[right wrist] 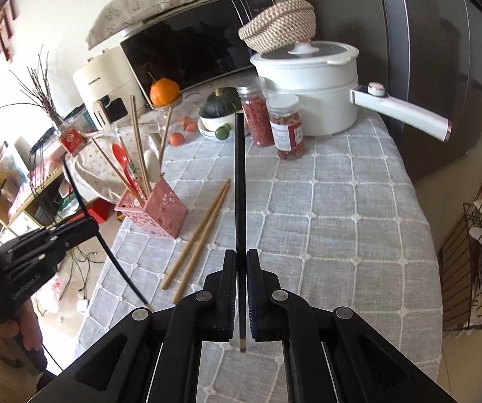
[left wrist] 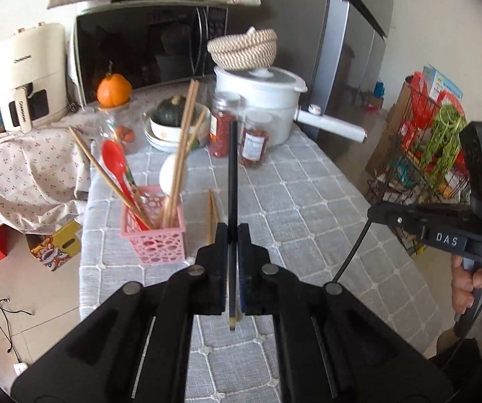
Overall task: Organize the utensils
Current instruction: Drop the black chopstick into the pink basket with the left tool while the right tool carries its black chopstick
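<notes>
Quilted desk (right wrist: pixel 341 201): our left hand-held gripper (left wrist: pixel 231 235) and right hand-held gripper (right wrist: pixel 241 262) each pinch a black chopstick (left wrist: pixel 232 168) near its end; we judge them light, stiff, slick. Two wooden ones (right wrist: pixel 200 231) lie beside the pink basket (right wrist: pixel 160 211)

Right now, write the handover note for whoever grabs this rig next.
Left claw: shut on a black chopstick, held off the table.
Right claw: shut on the other black chopstick, also lifted.
Pink basket stands near the table's left edge and already holds a red spoon, a white spoon and several wooden chopsticks.
Left to do: drop both black chopsticks into the basket, then pick up the wooden pair lying flat beside it and add them.
</notes>
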`<state>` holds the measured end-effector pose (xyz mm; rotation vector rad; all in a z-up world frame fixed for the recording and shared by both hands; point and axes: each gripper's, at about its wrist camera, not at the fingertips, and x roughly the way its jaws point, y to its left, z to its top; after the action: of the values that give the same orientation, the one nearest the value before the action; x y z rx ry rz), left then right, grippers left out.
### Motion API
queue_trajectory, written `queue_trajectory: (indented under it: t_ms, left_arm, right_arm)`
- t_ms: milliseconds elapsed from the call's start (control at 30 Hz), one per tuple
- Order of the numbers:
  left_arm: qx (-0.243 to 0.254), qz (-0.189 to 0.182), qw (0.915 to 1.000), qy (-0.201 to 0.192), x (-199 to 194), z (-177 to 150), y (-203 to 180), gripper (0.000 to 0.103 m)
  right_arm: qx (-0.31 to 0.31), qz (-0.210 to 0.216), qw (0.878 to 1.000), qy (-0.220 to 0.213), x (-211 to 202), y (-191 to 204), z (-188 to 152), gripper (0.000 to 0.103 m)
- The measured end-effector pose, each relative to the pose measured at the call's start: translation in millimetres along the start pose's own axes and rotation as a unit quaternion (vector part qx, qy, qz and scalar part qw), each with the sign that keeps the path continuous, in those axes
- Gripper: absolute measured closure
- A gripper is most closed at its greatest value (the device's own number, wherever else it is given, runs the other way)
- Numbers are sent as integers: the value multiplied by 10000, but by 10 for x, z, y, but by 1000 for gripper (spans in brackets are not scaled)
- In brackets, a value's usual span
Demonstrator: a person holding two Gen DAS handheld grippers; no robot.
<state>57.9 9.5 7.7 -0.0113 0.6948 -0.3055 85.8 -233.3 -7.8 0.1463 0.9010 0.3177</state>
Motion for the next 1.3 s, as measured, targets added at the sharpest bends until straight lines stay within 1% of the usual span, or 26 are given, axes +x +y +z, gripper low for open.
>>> queue_trajectory:
  t_ms: [100, 200, 333, 400, 467, 667, 833, 1033, 1133, 1167, 1233, 1267, 1300]
  left_arm:
    - [-224, 199, 9977, -613, -201, 111, 112, 97]
    - [-430, 415, 9909, -1203, -323, 182, 183, 97]
    - [-565, 659, 9790, -1847, -417, 237, 255, 97]
    - [-544, 790, 9748, -2012, -418, 257, 278, 97]
    - [-539, 881, 9753, -1954, -369, 278, 310, 97]
    - [-743, 1142, 9793, -1495, -164, 288, 448, 97]
    - [-647, 1389, 9791, -1338, -34, 246, 442, 97]
    - [-644, 1410, 9817, -1108, 184, 217, 508, 97]
    - [-740, 1305, 9832, -1041, 274, 194, 572, 97]
    - [-758, 1288, 9835, -1024, 295, 191, 589, 95]
    - [-795, 1230, 9847, -944, 317, 192, 609, 79]
    - [-832, 1201, 9849, -929, 300, 186, 619, 74]
    - [-858, 1183, 9849, -928, 282, 186, 624, 64]
  right_arm:
    - [-213, -42, 9990, -389, -117, 136, 69, 97]
    - [-327, -33, 9974, -646, -180, 257, 137, 97]
    - [-354, 55, 9967, -724, -161, 379, 220, 97]
    - [-356, 91, 9968, -712, -140, 421, 236, 97]
    - [-349, 125, 9971, -671, -96, 443, 248, 97]
    - [-275, 210, 9979, -556, 7, 432, 238, 97]
    - [-226, 226, 9984, -476, 63, 413, 226, 97]
    - [-212, 239, 9984, -475, 60, 425, 208, 97]
    - [-197, 250, 9982, -505, 47, 427, 217, 97]
    - [-190, 259, 9981, -522, 39, 430, 224, 97]
    - [-181, 287, 9978, -573, 14, 450, 236, 97]
    - [-183, 302, 9975, -609, 1, 462, 245, 97]
    - [-184, 322, 9972, -645, -14, 479, 258, 97]
